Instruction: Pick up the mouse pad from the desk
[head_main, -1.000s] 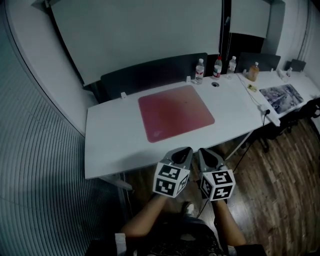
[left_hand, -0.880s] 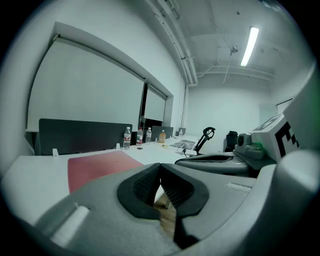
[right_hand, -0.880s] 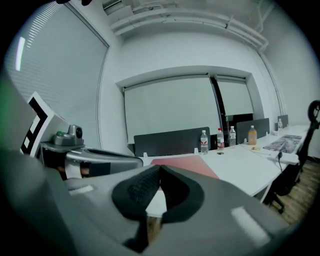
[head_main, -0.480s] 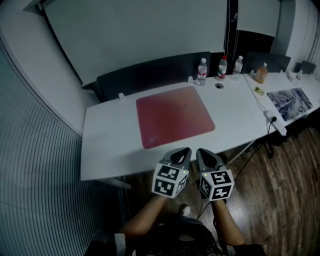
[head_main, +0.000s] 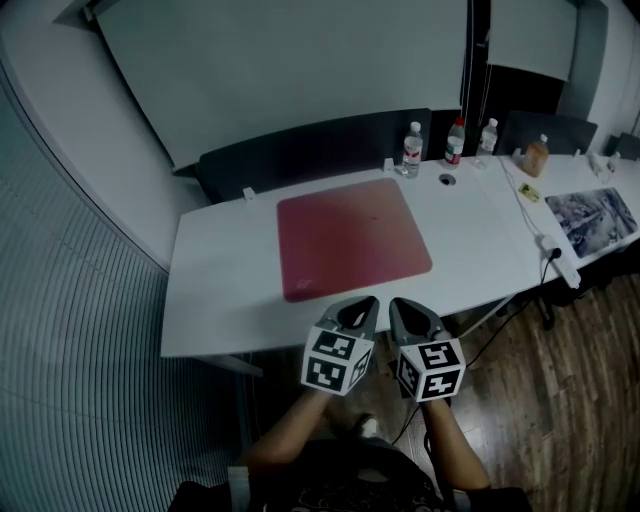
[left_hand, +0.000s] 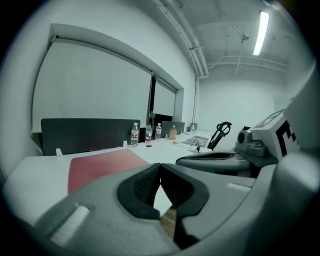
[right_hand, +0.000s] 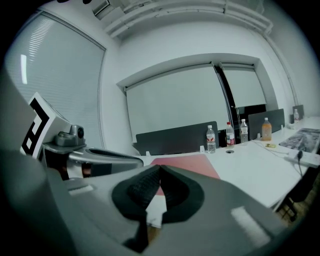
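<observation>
Fingers (left_hand: 142, 187) of the left gripper (left_hand: 160, 167) are pressing together at the tips, nothing sitting between them. The right gripper (right_hand: 160, 169) is doing the same, its fingers (right_hand: 142, 189) meeting tip to tip and pinching nothing. In the head view the left gripper (head_main: 361, 306) and the right gripper (head_main: 404, 306) are hanging side by side, close but apart, marker cubes facing the camera and the person's forearms (head_main: 290, 440) showing below them. Both are pointing at the table (head_main: 220, 300) and sitting near its front edge, with wooden floor (head_main: 540, 400) underneath.

The mouse pad (head_main: 352, 238) is lying flat on the table, red and roughly square, near the table's middle and well ahead of both grippers, neither one touching it. It is also showing past the fingertips in the left gripper view (left_hand: 100, 167) and the right gripper view (right_hand: 187, 165).

To the right, a power strip (head_main: 560, 262) is resting at the table's edge, near a printed sheet (head_main: 595, 215). Further back, three water bottles (head_main: 455, 142) are standing upright in a row along the rear edge, an orange bottle (head_main: 536, 157) standing right of them. A dark divider panel (head_main: 310, 150) is running behind the table, with a white blind (head_main: 300, 70) hanging above it.
</observation>
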